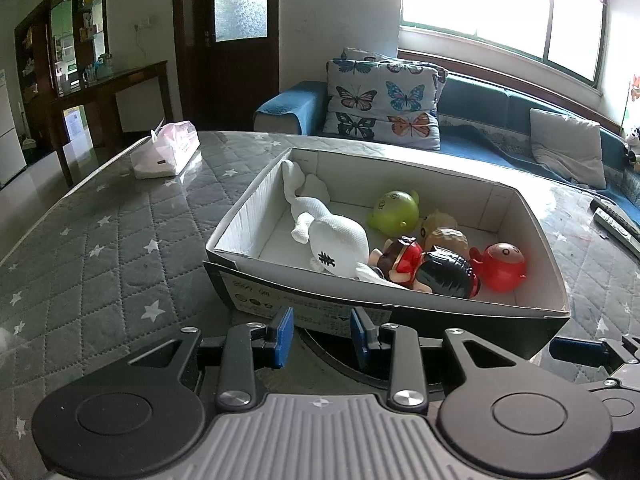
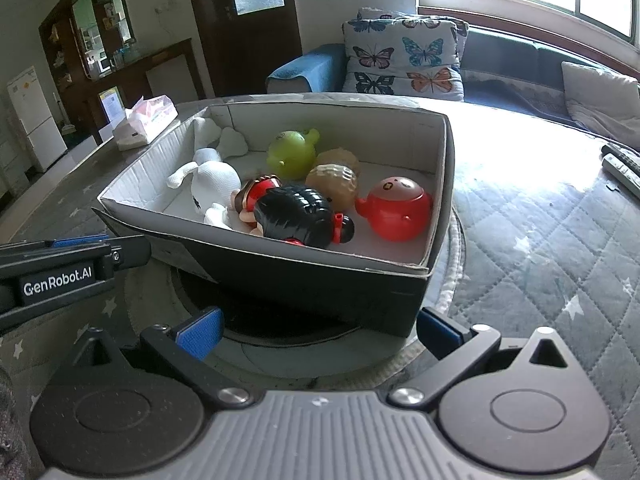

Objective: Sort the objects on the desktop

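A cardboard box (image 1: 256,224) (image 2: 436,216) stands on the quilted table. In it lie a white plush toy (image 1: 340,240) (image 2: 212,176), a green round toy (image 1: 394,210) (image 2: 292,152), a red round toy (image 1: 500,266) (image 2: 396,208), two tan walnut-like toys (image 1: 446,240) (image 2: 334,182) and a black-haired doll (image 1: 440,274) (image 2: 296,216). My left gripper (image 1: 322,338) is just in front of the box, partly open and empty. My right gripper (image 2: 316,332) is wide open and empty before the box's near corner.
A pink tissue pack (image 1: 166,152) (image 2: 146,120) lies at the table's far left. Remote controls (image 1: 616,220) (image 2: 622,168) lie at the right edge. A round dark mat (image 2: 280,332) sits under the box. A sofa with a butterfly pillow (image 1: 384,104) stands behind.
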`<state>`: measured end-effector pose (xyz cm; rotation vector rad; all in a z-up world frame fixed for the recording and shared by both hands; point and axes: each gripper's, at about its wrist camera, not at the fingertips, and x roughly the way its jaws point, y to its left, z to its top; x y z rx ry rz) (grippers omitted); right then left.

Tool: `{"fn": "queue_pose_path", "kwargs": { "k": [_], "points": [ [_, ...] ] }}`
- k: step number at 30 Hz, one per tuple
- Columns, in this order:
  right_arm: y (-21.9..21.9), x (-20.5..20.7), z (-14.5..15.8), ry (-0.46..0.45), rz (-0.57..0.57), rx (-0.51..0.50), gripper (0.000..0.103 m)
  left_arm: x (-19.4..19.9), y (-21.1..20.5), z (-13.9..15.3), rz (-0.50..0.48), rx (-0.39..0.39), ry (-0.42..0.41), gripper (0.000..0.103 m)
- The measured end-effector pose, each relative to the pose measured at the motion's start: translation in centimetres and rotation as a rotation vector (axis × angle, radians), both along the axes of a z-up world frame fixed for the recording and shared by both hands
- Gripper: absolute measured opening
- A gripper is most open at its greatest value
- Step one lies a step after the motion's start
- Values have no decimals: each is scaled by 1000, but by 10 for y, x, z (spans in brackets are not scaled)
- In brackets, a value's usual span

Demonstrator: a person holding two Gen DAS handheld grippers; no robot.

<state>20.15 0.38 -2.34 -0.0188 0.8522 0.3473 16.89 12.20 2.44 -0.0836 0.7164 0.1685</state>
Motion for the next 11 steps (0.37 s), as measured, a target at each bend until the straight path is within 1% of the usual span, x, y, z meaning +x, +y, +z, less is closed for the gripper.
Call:
{"fn": "queue_pose_path", "kwargs": {
  "k": [7, 11],
  "points": [
    [3, 0, 0, 0, 5, -2, 103, 0, 4, 0, -4, -38, -15, 34],
    [4, -1, -1, -2, 6, -7, 103, -1, 2, 2, 2, -28, -24, 34]
  ]
}}
